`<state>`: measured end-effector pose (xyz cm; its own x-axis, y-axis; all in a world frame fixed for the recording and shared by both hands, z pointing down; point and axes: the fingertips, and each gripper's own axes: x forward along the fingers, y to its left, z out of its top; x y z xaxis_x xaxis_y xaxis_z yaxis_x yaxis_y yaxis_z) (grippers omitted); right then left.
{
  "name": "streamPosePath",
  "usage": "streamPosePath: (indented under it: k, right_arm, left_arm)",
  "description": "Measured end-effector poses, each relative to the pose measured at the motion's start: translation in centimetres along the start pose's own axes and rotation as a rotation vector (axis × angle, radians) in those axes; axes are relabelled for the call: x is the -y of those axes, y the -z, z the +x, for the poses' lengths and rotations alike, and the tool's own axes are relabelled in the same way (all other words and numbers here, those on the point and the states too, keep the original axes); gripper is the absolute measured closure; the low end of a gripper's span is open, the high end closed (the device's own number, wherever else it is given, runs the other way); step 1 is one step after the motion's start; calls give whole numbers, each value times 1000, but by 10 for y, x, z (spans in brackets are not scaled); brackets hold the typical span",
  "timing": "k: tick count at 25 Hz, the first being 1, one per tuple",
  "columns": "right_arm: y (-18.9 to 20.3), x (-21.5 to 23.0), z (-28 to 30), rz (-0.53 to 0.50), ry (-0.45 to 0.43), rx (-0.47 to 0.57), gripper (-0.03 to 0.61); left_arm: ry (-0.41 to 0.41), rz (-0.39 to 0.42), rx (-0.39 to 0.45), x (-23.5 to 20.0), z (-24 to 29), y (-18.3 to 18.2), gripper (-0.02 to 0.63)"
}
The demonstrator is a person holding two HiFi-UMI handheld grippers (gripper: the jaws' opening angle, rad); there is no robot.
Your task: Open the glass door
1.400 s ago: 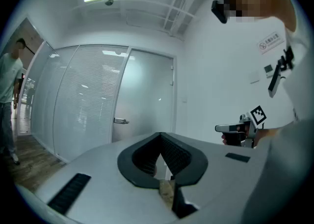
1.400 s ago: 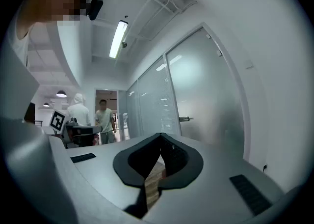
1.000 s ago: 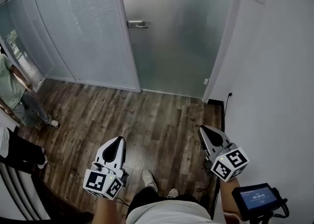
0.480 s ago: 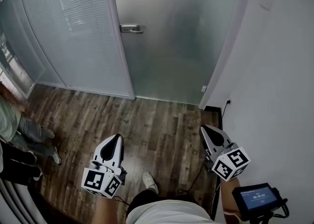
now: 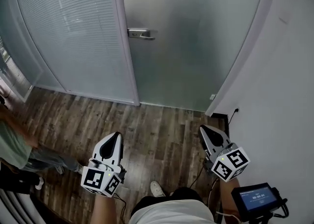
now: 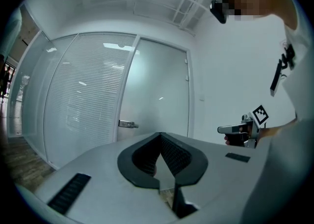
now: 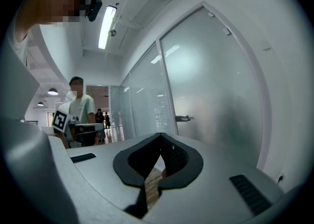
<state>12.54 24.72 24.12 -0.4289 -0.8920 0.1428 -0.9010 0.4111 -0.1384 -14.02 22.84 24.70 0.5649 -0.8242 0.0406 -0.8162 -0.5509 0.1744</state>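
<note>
The frosted glass door (image 5: 196,36) stands closed ahead, its metal lever handle (image 5: 141,33) at its left edge. Both grippers are held low over the wood floor, well short of the door. My left gripper (image 5: 116,136) points at the door with its jaws together and nothing in them. My right gripper (image 5: 203,129) is likewise shut and empty, near the right wall. The handle (image 6: 128,124) shows far off above the left gripper (image 6: 159,134) in the left gripper view. It appears again as a small handle (image 7: 182,118) beyond the right gripper (image 7: 160,135) in the right gripper view.
A slatted glass partition (image 5: 73,31) adjoins the door on the left. A white wall (image 5: 289,95) runs close along the right, with a socket and cable (image 5: 236,110) at its foot. A person (image 5: 19,149) stands at the left edge. A small screen (image 5: 255,198) rides behind my right gripper.
Both grippers have been carried forward toward the door, which now looms larger. The person at the left has shifted lower and further to the frame's edge. The door stays closed.
</note>
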Motion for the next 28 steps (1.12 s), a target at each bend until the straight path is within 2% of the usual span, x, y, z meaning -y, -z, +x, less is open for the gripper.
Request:
streamPosePath:
  k: [7, 12, 17, 22, 28]
  right_arm:
    - [-22, 6, 48, 7, 21, -5, 577]
    - [-17, 41, 104, 8, -6, -6, 577]
    - [-37, 41, 131, 30, -11, 15, 577]
    - [-55, 106, 208, 23, -37, 12, 577]
    - [-70, 83, 199, 3, -55, 15, 577]
  left_arm:
    - [23, -19, -23, -37, 34, -14, 612]
    - [0, -22, -25, -64, 86, -3, 612]
    - [-1, -26, -23, -86, 100, -19, 612]
    - [-30, -23, -38, -111, 191, -29, 612]
    - [-26, -24, -22, -107, 174, -46, 612]
